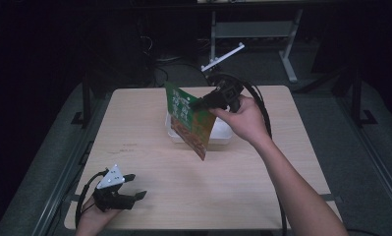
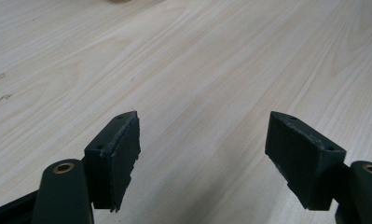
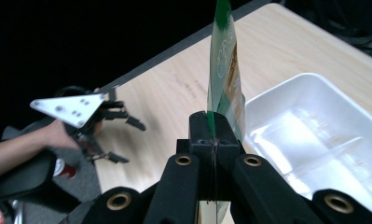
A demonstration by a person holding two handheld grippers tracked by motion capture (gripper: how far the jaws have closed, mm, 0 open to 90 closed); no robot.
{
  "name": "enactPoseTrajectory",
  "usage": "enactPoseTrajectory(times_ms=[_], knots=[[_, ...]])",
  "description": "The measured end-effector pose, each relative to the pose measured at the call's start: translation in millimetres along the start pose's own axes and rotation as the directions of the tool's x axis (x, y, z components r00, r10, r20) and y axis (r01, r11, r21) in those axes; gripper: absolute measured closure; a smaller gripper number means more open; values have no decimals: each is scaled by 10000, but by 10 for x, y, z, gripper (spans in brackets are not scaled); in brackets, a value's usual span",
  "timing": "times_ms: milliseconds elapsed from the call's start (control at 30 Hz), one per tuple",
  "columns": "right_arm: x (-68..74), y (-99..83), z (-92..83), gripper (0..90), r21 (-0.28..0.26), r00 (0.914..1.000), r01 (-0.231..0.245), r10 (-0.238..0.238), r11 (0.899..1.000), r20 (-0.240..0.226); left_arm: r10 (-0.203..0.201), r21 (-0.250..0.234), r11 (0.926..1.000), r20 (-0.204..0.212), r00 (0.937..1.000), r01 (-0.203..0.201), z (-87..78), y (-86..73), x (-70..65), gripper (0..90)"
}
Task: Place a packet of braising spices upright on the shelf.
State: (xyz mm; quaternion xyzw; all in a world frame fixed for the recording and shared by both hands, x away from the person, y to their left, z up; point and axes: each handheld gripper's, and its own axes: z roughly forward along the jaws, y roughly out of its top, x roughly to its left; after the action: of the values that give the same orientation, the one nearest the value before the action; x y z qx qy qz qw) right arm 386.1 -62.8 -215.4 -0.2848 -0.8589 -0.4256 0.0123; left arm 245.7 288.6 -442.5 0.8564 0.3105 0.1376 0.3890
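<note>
A flat green and orange food packet hangs tilted in the air above the middle of the table, one corner pointing down. My right gripper is shut on its edge; in the right gripper view the jaws meet on the thin packet, which stands up edge-on from the right gripper. Under the packet sits a white foam tray, seen close and bare in the right gripper view. My left gripper rests low at the table's near left corner, open, with bare wood between its pads.
The light wooden table has dark floor on all sides. A metal frame and cables stand behind the far edge. The person's right forearm crosses the near right part of the table.
</note>
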Motion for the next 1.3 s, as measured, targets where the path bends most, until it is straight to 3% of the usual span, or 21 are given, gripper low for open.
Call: enactPoseTrajectory(times_ms=[233, 533, 833, 1033, 1300], knots=[[-106, 112, 16, 899, -148, 9989, -255, 260, 9996, 387, 62, 4, 10000, 0, 10000, -62, 1, 7, -1, 255], [-232, 363, 153, 900, 32, 9923, -550, 543, 9985, 1117, 81, -37, 10000, 11, 10000, -81, -5, 8, -4, 254], [-369, 453, 216, 900, -98, 9818, -862, 866, 9962, 1691, 75, -100, 9999, 23, 10000, -75, -11, 11, -5, 254], [-479, 515, 364, 900, -52, 9736, -924, 915, 9957, 2093, 81, -126, 9999, 48, 10000, -80, -13, 13, -10, 254], [-574, 562, 469, 900, -154, 9686, -1104, 1110, 9938, 2227, 23, -185, 9998, 62, 10000, -21, -18, 10, -4, 254]])
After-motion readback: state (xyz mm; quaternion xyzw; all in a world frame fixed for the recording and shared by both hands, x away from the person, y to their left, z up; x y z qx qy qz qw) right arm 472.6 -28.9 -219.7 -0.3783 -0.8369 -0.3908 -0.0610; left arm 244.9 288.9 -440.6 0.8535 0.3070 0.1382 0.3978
